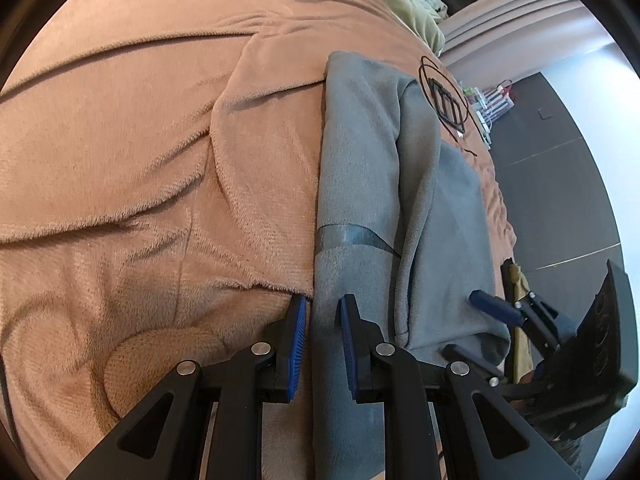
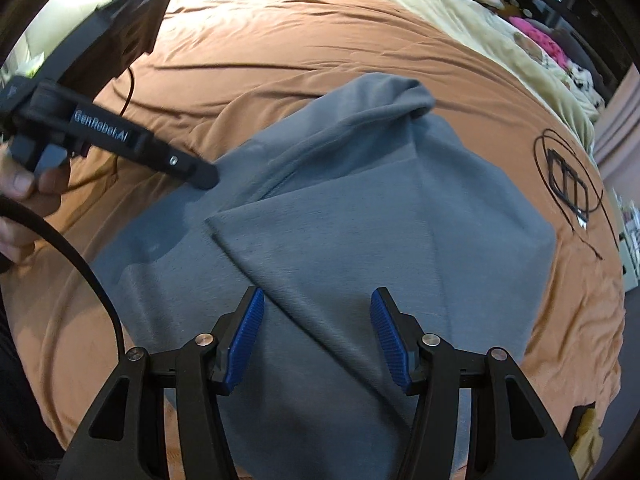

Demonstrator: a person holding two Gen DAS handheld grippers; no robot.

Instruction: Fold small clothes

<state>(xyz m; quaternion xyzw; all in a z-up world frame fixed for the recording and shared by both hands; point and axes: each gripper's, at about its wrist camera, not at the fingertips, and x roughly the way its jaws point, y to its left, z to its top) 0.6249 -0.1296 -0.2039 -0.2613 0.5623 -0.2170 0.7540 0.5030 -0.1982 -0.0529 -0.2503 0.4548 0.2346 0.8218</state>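
While the left gripper (image 1: 323, 312) pinches the grey garment's (image 1: 360, 184) edge, the right gripper (image 2: 316, 300) hovers half-open above it.

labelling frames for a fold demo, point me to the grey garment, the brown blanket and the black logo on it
grey garment (image 2: 360, 216), right wrist view, on its flat folded panel
brown blanket (image 1: 132, 128), left wrist view, on a bare wrinkled stretch
black logo (image 2: 568, 184), right wrist view, on the square inside the circle
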